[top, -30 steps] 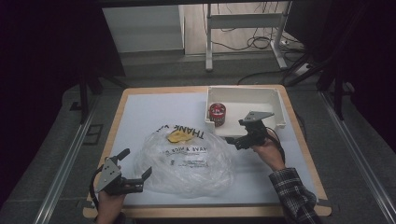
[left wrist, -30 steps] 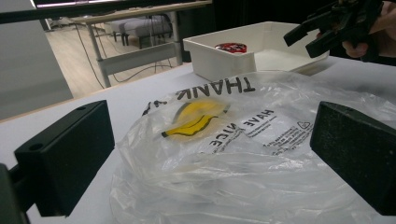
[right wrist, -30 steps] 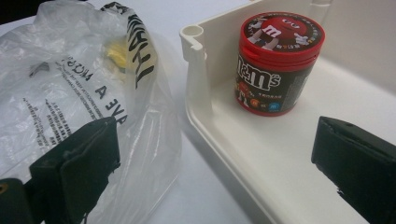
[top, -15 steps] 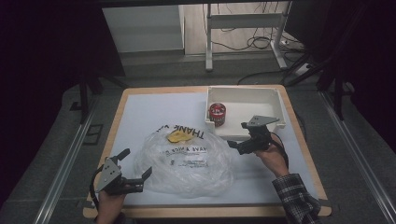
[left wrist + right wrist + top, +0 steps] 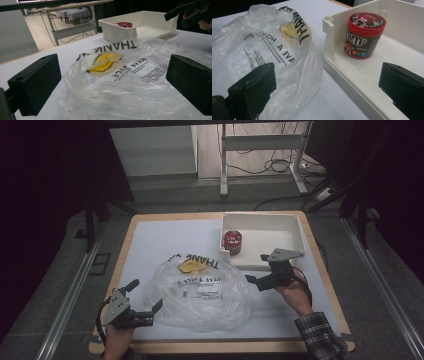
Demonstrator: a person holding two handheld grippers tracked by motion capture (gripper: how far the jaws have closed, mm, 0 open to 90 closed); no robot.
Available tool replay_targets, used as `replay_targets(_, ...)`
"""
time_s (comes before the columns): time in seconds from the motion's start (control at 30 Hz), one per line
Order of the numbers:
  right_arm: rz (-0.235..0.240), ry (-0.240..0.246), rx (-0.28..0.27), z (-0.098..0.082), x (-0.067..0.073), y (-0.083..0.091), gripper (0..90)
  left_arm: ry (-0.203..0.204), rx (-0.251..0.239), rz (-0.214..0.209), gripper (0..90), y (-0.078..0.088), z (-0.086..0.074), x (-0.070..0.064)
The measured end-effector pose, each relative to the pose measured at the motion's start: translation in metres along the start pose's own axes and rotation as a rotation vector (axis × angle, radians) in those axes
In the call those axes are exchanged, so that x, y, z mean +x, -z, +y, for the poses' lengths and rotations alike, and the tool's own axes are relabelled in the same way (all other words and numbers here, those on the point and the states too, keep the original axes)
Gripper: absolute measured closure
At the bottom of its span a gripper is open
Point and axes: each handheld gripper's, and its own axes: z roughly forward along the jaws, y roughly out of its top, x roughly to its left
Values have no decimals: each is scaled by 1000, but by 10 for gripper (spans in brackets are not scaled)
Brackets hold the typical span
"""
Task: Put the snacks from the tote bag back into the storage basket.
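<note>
One bag, one can, one tray on the worktop.
The bag [image 5: 197, 290] lies flat mid-frame, long axis left-right; left hand-held gripper [image 5: 142, 301] and right hand-held gripper [image 5: 256, 283] both gape wide, empty; can [image 5: 232, 243] upright in tray [image 5: 285, 232].

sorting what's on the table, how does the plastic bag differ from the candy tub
The bag is clear, soft and crumpled, spread flat on the table; the tub is a rigid red and dark cylinder standing upright. The bag lies outside the white tray; the tub stands in its corner. The bag looks far wider. Both carry printed lettering.
</note>
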Motion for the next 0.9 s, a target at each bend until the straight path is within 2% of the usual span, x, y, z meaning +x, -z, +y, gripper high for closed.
replay_targets(0.23, -5, 3, -29, -2, 4, 9, 14, 0, 0, -1, 0, 0, 0, 0)
replay_targets(0.9, -49, 5, -46, -11, 11, 30, 14, -2, 3, -6, 0, 0, 0, 0)
